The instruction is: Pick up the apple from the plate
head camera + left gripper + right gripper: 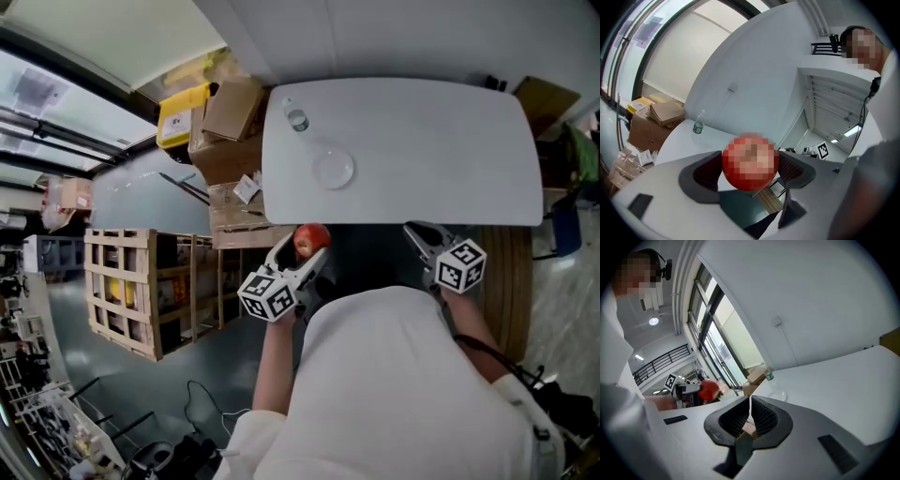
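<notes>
A red apple (311,239) sits between the jaws of my left gripper (304,246), held in the air just off the near edge of the white table (422,150). In the left gripper view the apple (750,162) fills the gap between both pads. The clear glass plate (334,170) lies bare on the table, left of centre. My right gripper (424,240) hangs shut and holds nothing, near the table's front edge at the right; its pads meet in the right gripper view (750,416). From there the apple (708,390) shows far left.
A small water bottle (296,117) stands at the table's far left corner. Cardboard boxes (230,112) and a wooden crate (127,286) crowd the floor to the left. A round wooden stool (511,281) is at the right. My torso fills the bottom of the head view.
</notes>
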